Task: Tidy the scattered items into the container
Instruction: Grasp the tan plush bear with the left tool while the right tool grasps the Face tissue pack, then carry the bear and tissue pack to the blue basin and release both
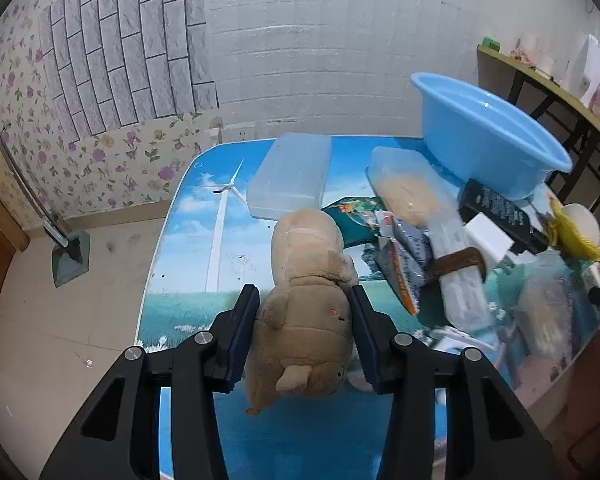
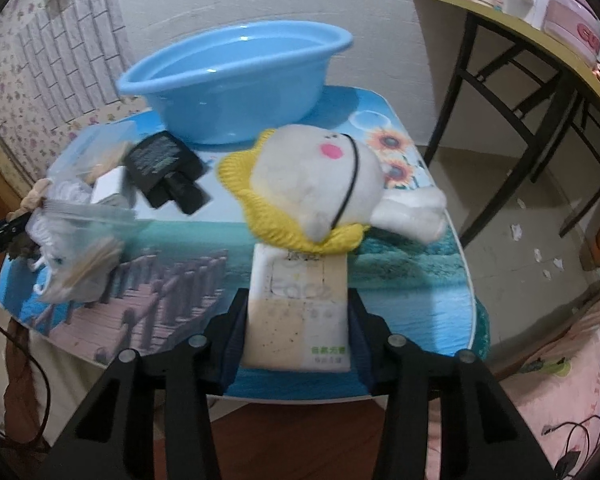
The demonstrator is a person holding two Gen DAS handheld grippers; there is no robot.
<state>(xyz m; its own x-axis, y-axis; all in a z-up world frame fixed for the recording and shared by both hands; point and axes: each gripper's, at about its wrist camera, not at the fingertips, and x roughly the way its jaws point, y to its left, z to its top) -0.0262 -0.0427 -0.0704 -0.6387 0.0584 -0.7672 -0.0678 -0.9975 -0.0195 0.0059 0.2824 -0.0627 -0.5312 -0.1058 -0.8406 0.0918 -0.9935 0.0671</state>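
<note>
My left gripper point(image 1: 304, 300) is shut on a tan plush bear point(image 1: 306, 300), its pads pressed on both sides of the toy's body above the picture-printed table point(image 1: 188, 248). My right gripper point(image 2: 298, 300) is shut on a white and beige tissue pack point(image 2: 300, 316) at the table's front edge. The far end of the pack lies under a white plush doll with yellow yarn hair point(image 2: 320, 184). The blue plastic basin point(image 2: 236, 80) stands at the back of the table; it also shows in the left wrist view point(image 1: 488, 132).
A clear lidded box point(image 1: 290, 176), a box of beige stuff point(image 1: 408, 184), snack packets point(image 1: 400, 260), a white charger point(image 1: 488, 240), a black adapter point(image 2: 164, 168) and a clear bag of cotton swabs point(image 2: 76, 240) lie on the table. A shelf table point(image 2: 540, 60) stands right.
</note>
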